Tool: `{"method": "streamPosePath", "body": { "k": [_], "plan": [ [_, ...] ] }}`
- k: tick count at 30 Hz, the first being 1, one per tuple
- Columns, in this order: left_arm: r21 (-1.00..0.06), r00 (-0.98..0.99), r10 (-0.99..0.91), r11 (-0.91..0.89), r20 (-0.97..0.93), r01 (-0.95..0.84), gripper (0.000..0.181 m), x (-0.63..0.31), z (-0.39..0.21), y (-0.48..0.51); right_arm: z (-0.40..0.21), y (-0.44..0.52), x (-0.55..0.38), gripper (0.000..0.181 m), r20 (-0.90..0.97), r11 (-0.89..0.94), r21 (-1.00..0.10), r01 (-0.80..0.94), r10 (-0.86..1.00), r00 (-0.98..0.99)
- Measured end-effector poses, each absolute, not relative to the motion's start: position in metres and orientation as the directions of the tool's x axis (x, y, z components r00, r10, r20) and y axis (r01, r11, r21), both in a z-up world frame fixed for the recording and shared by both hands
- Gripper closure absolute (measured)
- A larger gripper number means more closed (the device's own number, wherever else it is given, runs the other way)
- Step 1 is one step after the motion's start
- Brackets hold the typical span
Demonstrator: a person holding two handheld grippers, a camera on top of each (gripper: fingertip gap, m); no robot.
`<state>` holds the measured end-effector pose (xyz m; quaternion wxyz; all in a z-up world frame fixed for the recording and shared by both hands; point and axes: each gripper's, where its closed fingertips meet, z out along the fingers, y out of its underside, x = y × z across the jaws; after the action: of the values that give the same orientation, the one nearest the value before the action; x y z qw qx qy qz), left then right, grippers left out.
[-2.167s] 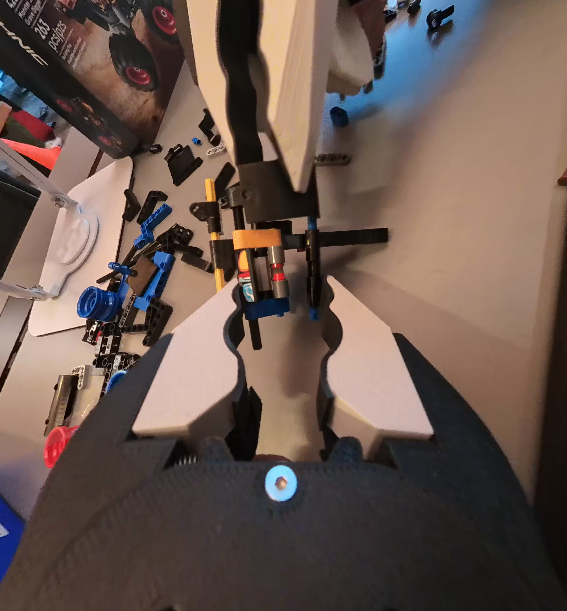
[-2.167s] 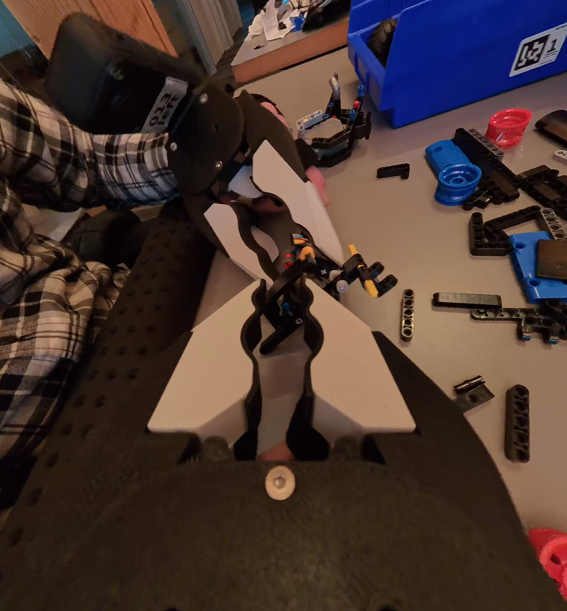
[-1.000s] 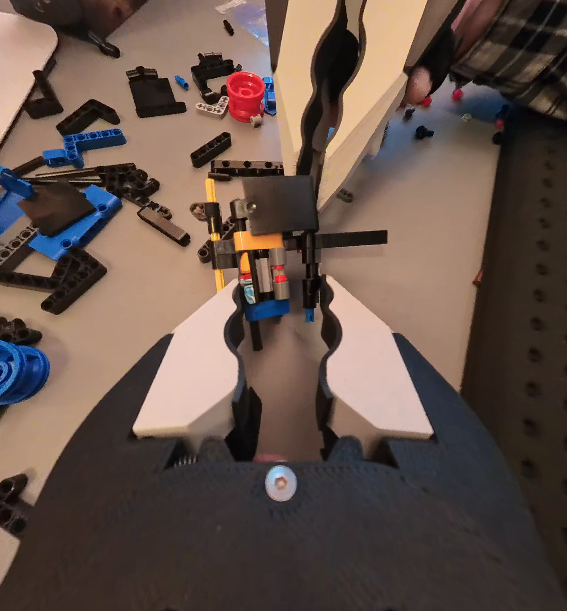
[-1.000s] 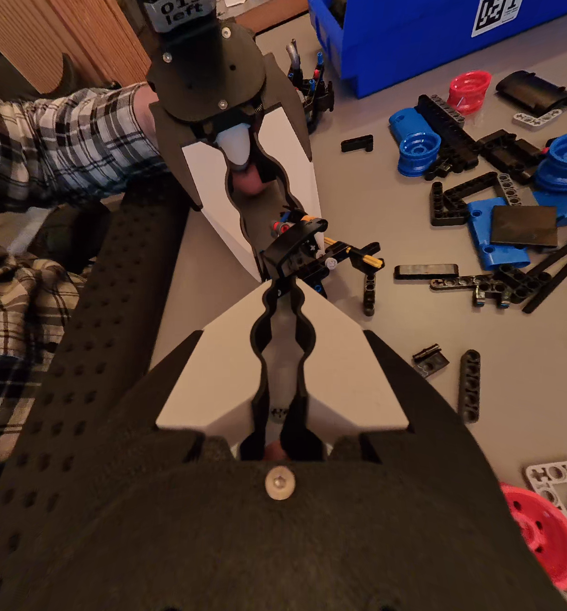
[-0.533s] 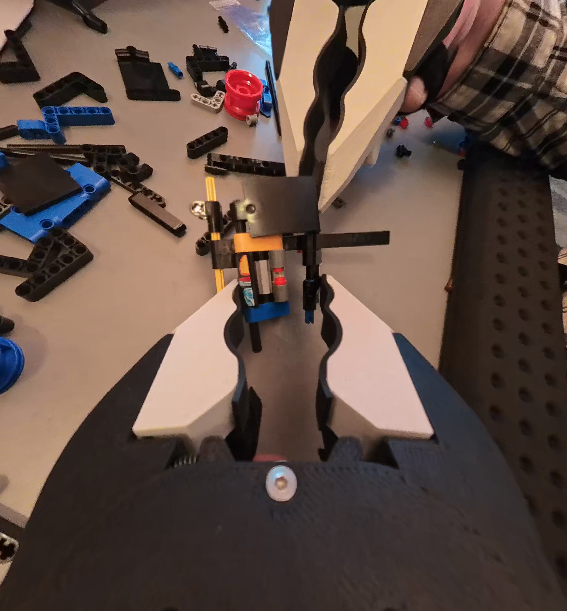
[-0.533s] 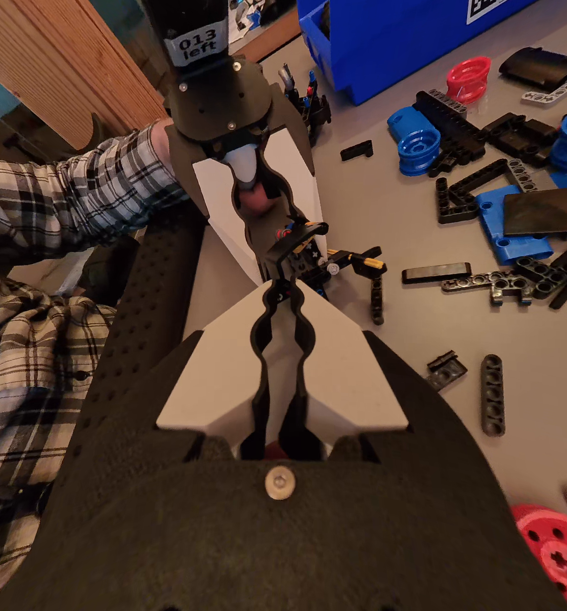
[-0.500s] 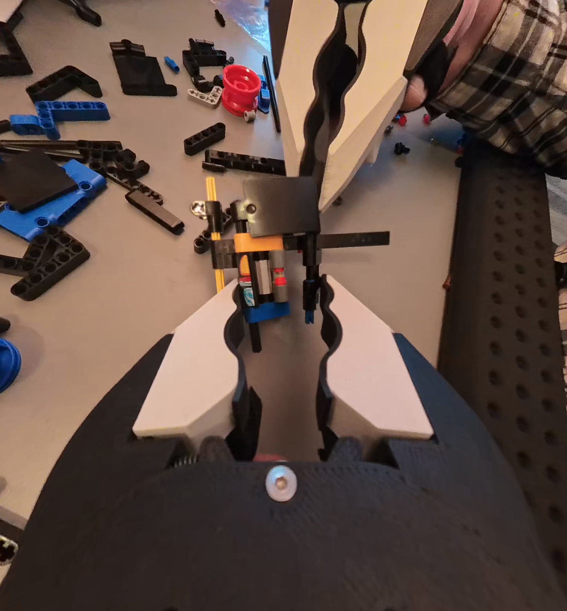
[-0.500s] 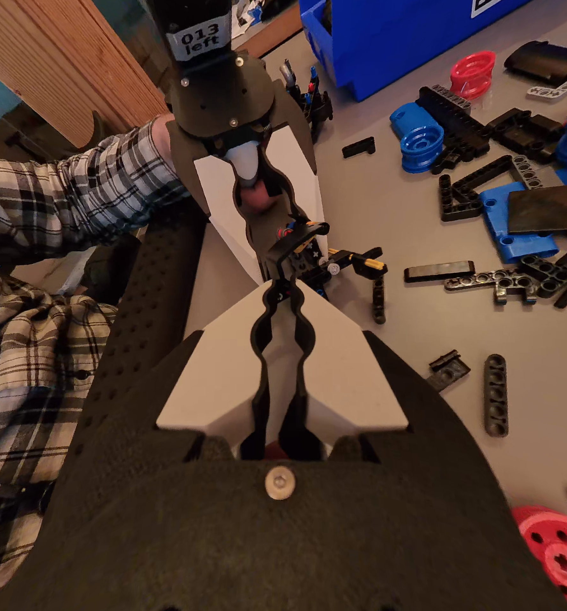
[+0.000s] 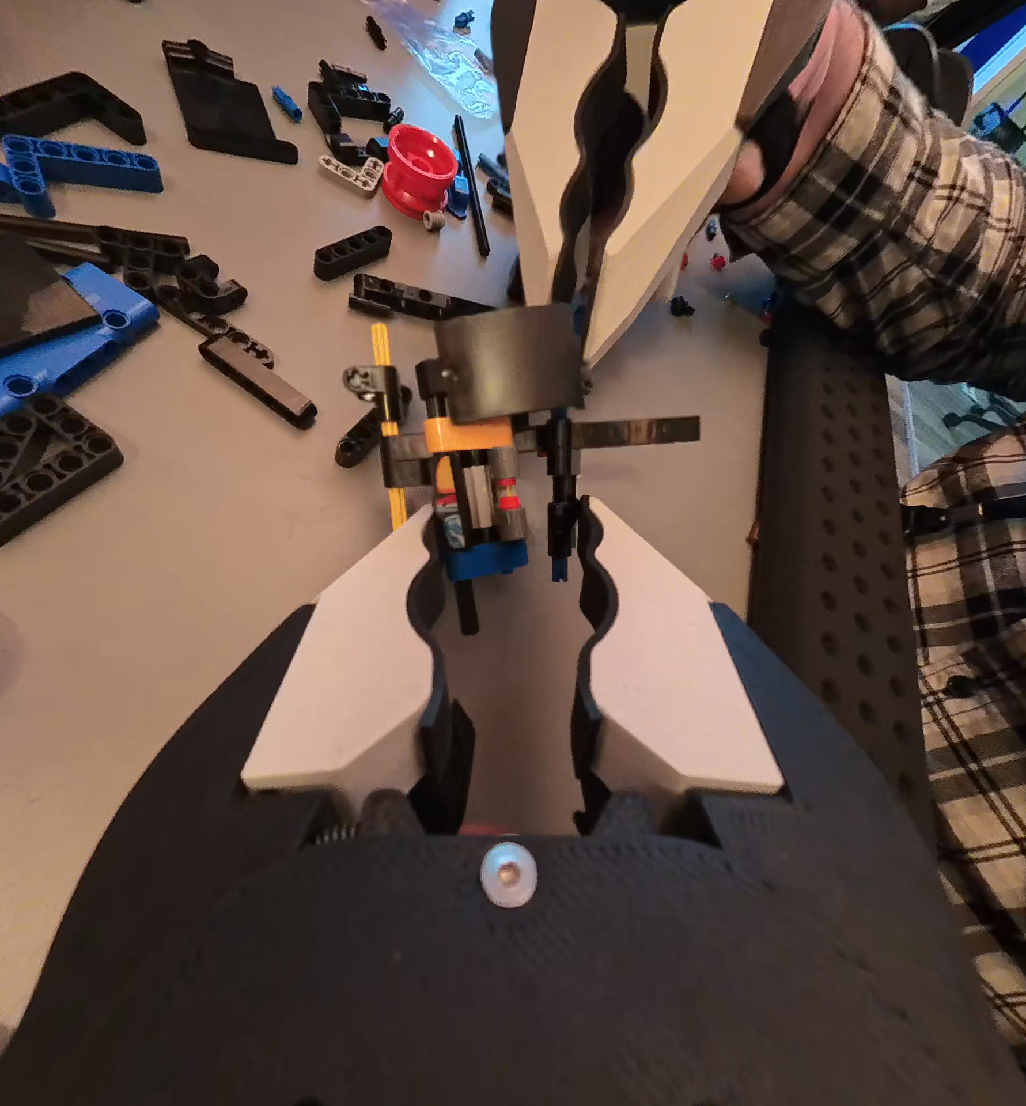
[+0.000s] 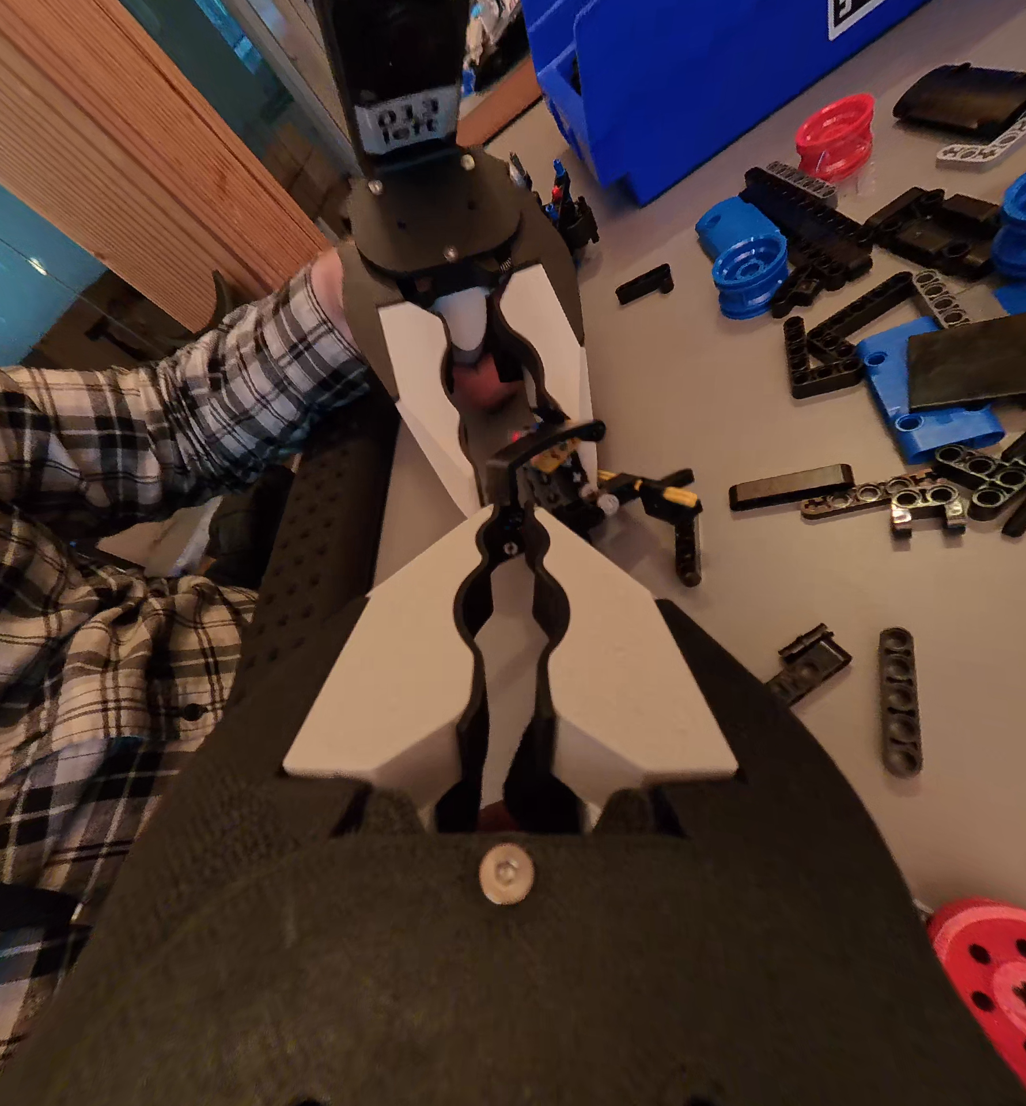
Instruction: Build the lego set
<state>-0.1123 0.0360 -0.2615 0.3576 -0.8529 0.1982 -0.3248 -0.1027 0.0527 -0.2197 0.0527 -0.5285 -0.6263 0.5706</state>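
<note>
Lego assembly [image 9: 480,455] pinched above the table [image 9: 211,574] between left gripper [image 9: 507,520] fingertips, moderately spread, and right gripper [image 10: 510,520], clamped narrowly on its black panel [image 9: 507,371].

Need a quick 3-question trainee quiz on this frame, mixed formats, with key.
1. True or false: the left gripper holds the small lego assembly in the air above the grey table.
2. Multiple choice: what is the right gripper shut on? A) a red wheel hub B) the curved black panel at the far end of the assembly C) a blue beam
3. Fill in: the long thin axle sticking out of the assembly on its left side in the left wrist view is ____ in colour.

Key: 1 true; 2 B; 3 yellow.
</note>
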Motion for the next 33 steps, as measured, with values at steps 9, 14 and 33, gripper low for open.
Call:
{"method": "streamPosePath", "body": {
  "k": [9, 14, 33],
  "plan": [
    [-0.737, 0.700, -0.572, -0.669, 0.427, -0.098, 0.141, -0.110, -0.260, 0.037, -0.223, 0.055, -0.102, 0.179, -0.495, -0.167, -0.783, 0.600, 0.751, -0.437],
    [-0.736, 0.706, -0.568, -0.670, 0.423, -0.098, 0.141, -0.111, -0.261, 0.038, -0.223, 0.059, -0.104, 0.179, -0.476, -0.164, -0.793, 0.587, 0.769, -0.427],
    [-0.731, 0.775, -0.546, -0.662, 0.318, -0.166, 0.135, -0.118, -0.272, 0.045, -0.231, 0.058, -0.109, 0.180, -0.416, -0.109, -0.807, 0.581, 0.803, -0.427]
  ]
}}
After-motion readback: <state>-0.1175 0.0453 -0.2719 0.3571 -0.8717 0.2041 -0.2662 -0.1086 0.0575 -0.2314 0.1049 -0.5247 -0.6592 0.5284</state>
